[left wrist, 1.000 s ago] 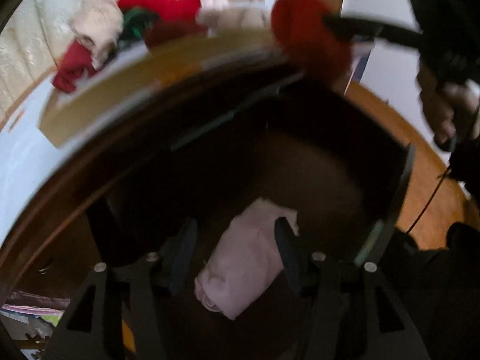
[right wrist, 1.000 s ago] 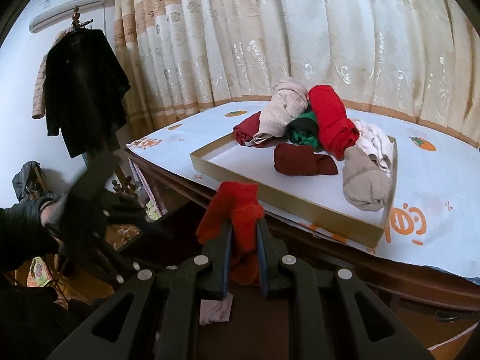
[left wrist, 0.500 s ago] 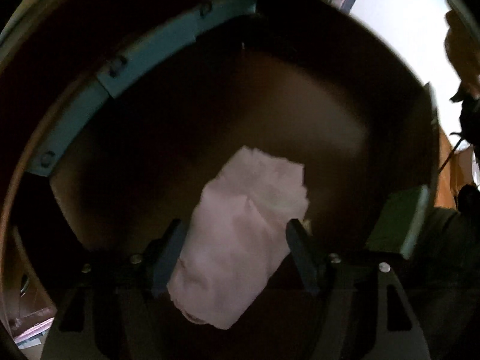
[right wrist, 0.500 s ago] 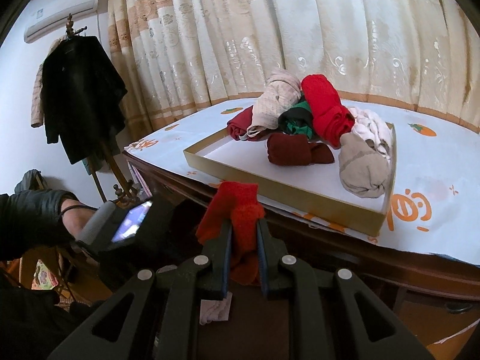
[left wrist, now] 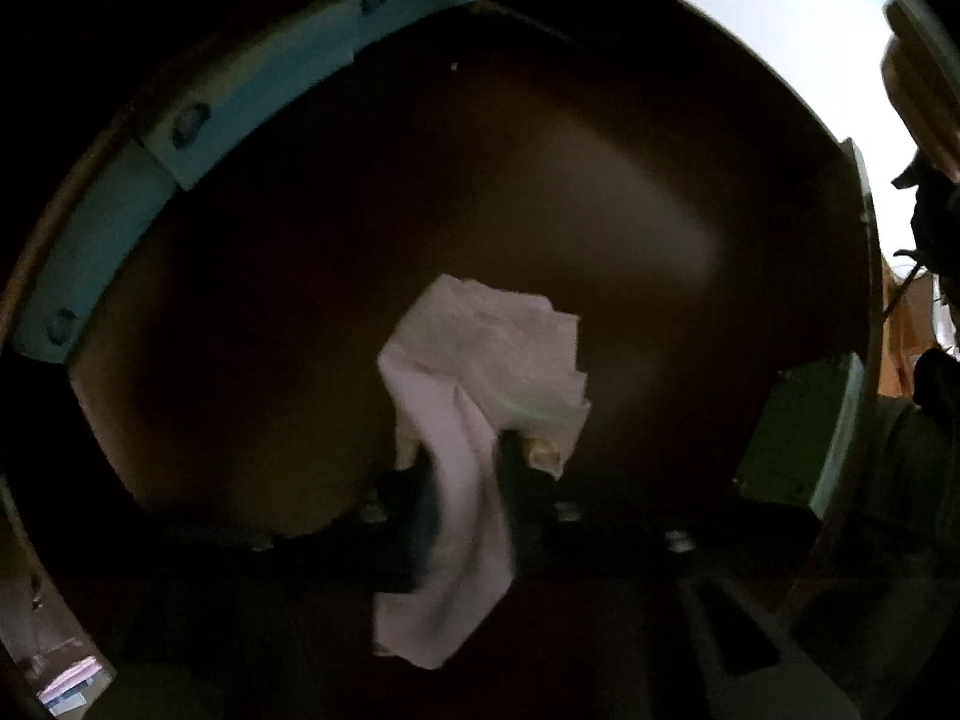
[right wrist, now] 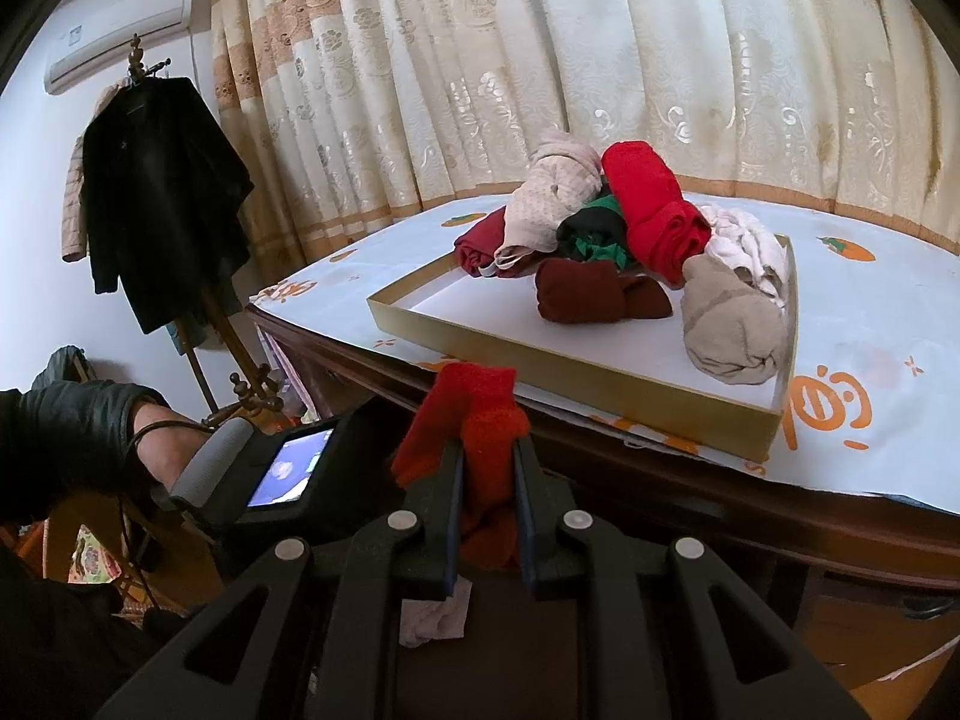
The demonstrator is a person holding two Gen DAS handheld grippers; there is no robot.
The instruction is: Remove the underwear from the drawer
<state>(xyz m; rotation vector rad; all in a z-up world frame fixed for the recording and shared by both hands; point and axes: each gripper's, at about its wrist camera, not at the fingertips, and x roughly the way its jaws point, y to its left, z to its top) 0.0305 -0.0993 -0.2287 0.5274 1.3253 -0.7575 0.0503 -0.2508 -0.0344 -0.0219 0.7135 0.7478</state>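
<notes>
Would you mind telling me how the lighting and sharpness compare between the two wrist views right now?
Left wrist view: dim and underexposed inside the brown wooden drawer, whose floor looks soft and smeared; the left gripper is nearly a silhouette, and only the pale pink folded underwear stands out. Right wrist view: bright, even daylight, sharp on the red cloth and the shallow gold-rimmed tray, with strong fisheye bending at the edges.

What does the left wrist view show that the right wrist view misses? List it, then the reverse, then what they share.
Left wrist only: the dark drawer bottom and the left gripper closing on the pale pink underwear.

Right wrist only: the right gripper shut on a red garment, the tray of rolled clothes, the curtain, a black coat.

Both: the pink underwear, glimpsed in the right view too.
</notes>
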